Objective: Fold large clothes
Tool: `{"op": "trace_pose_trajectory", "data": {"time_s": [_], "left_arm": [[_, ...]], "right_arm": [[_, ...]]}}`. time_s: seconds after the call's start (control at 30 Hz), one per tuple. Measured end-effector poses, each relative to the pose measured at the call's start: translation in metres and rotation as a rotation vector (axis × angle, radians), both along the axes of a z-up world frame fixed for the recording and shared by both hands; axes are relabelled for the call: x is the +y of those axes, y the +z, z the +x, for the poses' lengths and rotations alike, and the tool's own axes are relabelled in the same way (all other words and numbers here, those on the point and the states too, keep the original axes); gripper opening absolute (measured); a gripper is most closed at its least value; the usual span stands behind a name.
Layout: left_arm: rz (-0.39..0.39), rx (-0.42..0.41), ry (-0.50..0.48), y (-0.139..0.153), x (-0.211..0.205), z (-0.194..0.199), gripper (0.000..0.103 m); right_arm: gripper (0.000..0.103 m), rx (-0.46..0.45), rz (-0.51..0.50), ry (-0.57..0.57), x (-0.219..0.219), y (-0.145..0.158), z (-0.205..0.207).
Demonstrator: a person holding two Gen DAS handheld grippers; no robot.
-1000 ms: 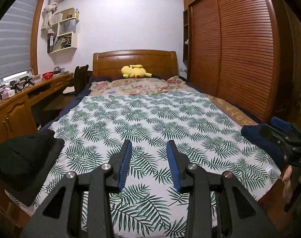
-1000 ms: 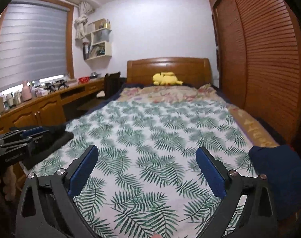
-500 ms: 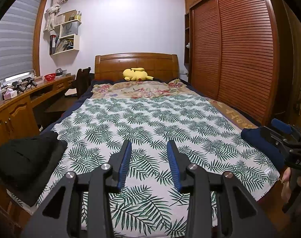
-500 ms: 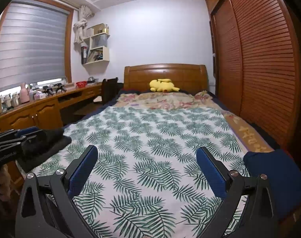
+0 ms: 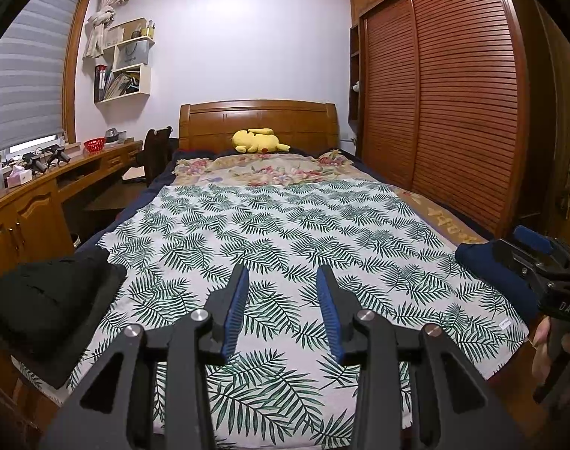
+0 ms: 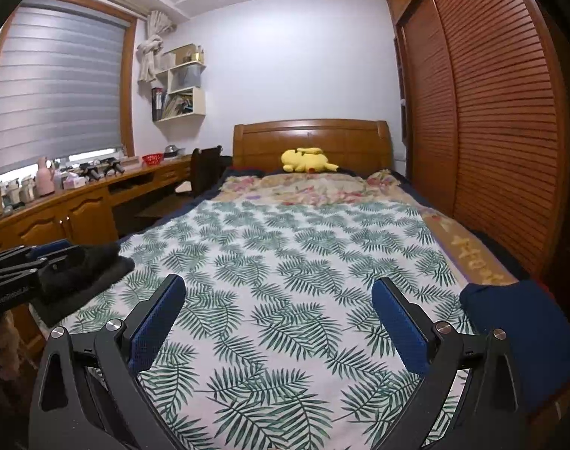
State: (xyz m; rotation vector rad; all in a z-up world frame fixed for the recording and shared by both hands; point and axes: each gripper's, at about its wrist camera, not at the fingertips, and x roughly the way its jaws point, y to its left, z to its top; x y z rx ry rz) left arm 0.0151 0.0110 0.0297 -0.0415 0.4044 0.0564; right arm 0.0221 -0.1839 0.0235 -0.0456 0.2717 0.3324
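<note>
A folded black garment (image 5: 48, 300) lies on the bed's near left corner, also in the right wrist view (image 6: 86, 273). A folded navy garment (image 5: 491, 273) lies on the near right corner (image 6: 521, 337). My left gripper (image 5: 283, 270) hovers over the foot of the bed, open by a narrow gap, with nothing between its blue pads (image 5: 234, 311). My right gripper (image 6: 279, 281) stands wide open over the same area, also holding nothing. Each gripper shows at the edge of the other's view: the right one (image 5: 540, 258) by the navy garment, the left one (image 6: 22, 262) by the black garment.
A white sheet with green leaf print (image 5: 285, 225) covers the bed, with a floral cover and a yellow plush toy (image 5: 258, 140) by the wooden headboard. A wooden desk (image 5: 29, 195) and chair line the left side. Slatted wardrobe doors (image 5: 453, 105) run along the right.
</note>
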Motion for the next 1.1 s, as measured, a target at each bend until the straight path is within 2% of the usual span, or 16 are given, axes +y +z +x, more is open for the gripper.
{"op": "trace_pose_trajectory", "data": {"time_s": [1.1], "left_arm": [[-0.004, -0.005, 0.001, 0.0025, -0.0027, -0.0018, 0.038]], "right_arm": [[0.101, -0.008, 0.001, -0.002, -0.0025, 0.0005, 0.0003]]}}
